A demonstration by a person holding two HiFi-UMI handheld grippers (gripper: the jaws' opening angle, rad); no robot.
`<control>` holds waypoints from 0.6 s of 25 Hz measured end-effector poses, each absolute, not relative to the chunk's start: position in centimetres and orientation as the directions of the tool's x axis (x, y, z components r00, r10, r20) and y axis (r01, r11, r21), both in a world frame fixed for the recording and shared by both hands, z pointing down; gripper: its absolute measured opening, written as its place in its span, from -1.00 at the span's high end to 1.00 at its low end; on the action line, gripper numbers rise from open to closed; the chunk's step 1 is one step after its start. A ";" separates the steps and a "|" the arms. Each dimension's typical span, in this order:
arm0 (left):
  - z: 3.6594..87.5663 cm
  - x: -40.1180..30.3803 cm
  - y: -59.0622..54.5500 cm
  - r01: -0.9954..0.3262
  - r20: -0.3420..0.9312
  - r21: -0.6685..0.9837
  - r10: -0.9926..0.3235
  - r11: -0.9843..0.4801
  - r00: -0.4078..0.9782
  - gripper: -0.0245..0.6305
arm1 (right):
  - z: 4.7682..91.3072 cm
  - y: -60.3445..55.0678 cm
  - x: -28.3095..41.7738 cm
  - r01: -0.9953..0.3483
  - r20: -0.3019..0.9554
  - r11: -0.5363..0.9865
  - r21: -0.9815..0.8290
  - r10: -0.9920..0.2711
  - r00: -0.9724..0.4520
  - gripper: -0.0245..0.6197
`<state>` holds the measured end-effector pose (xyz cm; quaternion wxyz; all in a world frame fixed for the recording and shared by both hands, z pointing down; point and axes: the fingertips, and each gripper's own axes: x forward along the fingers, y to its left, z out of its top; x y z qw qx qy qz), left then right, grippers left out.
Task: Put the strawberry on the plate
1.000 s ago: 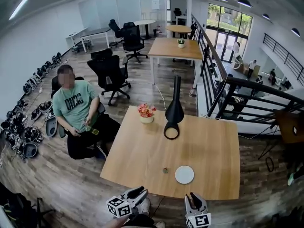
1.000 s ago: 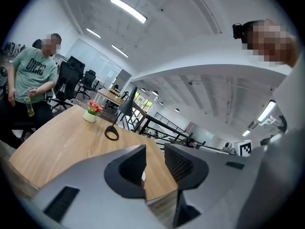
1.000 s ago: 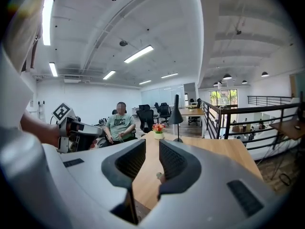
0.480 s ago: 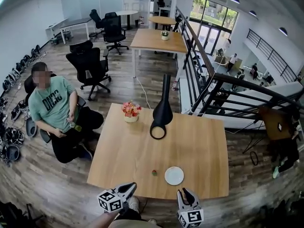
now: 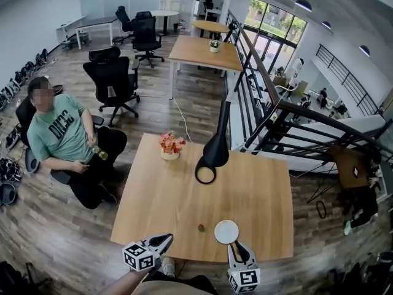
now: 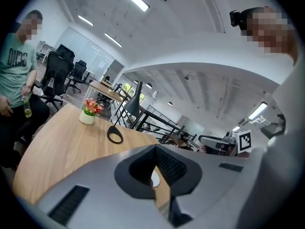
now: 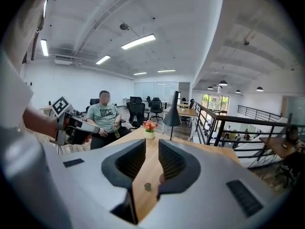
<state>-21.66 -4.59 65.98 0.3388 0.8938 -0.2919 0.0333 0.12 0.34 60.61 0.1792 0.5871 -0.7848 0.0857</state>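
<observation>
A small red strawberry (image 5: 201, 228) lies on the wooden table (image 5: 159, 195) near its front edge. Just to its right sits a round white plate (image 5: 226, 232), with nothing on it. My left gripper (image 5: 166, 238) hovers at the table's front edge, left of the strawberry, its jaws shut with nothing between them. Open, my right gripper (image 5: 235, 246) points at the plate's near rim. In the right gripper view the strawberry (image 7: 147, 186) shows in the gap of the right gripper (image 7: 152, 141). In the left gripper view a piece of the plate (image 6: 155, 178) shows past the left gripper (image 6: 156, 146).
A black lamp (image 5: 215, 149) with a ring base and a pot of flowers (image 5: 171, 146) stand further back on the table. A person in a green shirt (image 5: 58, 134) sits to the left. A black railing (image 5: 276, 115) runs along the right.
Both grippers have moved forward to the table's front edge. The left jaws, open a second ago, are now shut. Strawberry and plate have not moved on the table.
</observation>
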 end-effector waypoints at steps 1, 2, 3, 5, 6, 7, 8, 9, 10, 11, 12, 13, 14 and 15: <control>66.1 -21.8 -4.8 -0.543 0.259 0.587 -0.496 -0.601 0.829 0.92 | 60.7 0.0 -0.1 -0.950 0.382 0.299 0.083 -0.890 -0.247 0.66; 66.2 -22.0 -4.9 -0.541 0.261 0.587 -0.492 -0.602 0.831 0.92 | 60.8 -0.3 -0.4 -0.949 0.383 0.304 0.087 -0.889 -0.249 0.66; 66.2 -22.3 -5.0 -0.540 0.262 0.587 -0.490 -0.603 0.832 0.92 | 61.0 -0.5 -0.8 -0.947 0.387 0.309 0.088 -0.887 -0.253 0.66; 66.2 -22.7 -5.0 -0.541 0.262 0.587 -0.491 -0.602 0.831 0.92 | 61.6 -0.9 -1.2 -0.943 0.400 0.319 0.090 -0.879 -0.260 0.66; 66.2 -22.9 -4.9 -0.544 0.262 0.587 -0.495 -0.599 0.828 0.92 | 61.9 -1.0 -1.3 -0.941 0.406 0.325 0.094 -0.876 -0.262 0.66; 66.2 -23.1 -5.0 -0.548 0.262 0.589 -0.500 -0.594 0.825 0.92 | 62.2 -1.2 -1.5 -0.938 0.410 0.332 0.100 -0.873 -0.265 0.66; 66.3 -23.3 -5.0 -0.553 0.265 0.591 -0.506 -0.587 0.821 0.92 | 62.3 -1.5 -1.6 -0.934 0.412 0.340 0.107 -0.870 -0.270 0.66; 66.4 -23.5 -5.1 -0.558 0.269 0.593 -0.511 -0.580 0.817 0.92 | 62.4 -1.8 -1.9 -0.930 0.414 0.350 0.112 -0.867 -0.276 0.66; 66.5 -23.6 -5.2 -0.563 0.273 0.594 -0.514 -0.575 0.813 0.92 | 62.7 -2.1 -2.2 -0.926 0.419 0.360 0.114 -0.863 -0.284 0.66; 66.5 -23.8 -5.3 -0.568 0.278 0.593 -0.517 -0.571 0.810 0.92 | 63.1 -2.3 -2.5 -0.921 0.425 0.372 0.115 -0.856 -0.293 0.66; 66.5 -23.8 -5.3 -0.573 0.283 0.590 -0.519 -0.569 0.807 0.92 | 63.5 -2.6 -2.7 -0.916 0.432 0.384 0.115 -0.850 -0.302 0.66; 66.5 -23.8 -5.3 -0.578 0.288 0.587 -0.522 -0.567 0.803 0.92 | 63.7 -2.9 -2.9 -0.912 0.438 0.394 0.116 -0.844 -0.310 0.66; 66.6 -23.7 -5.3 -0.585 0.292 0.583 -0.526 -0.564 0.799 0.92 | 63.9 -3.2 -3.0 -0.907 0.443 0.404 0.118 -0.839 -0.316 0.66; 66.6 -23.6 -5.3 -0.592 0.298 0.580 -0.531 -0.560 0.793 0.92 | 64.0 -3.5 -3.0 -0.902 0.450 0.415 0.120 -0.833 -0.323 0.66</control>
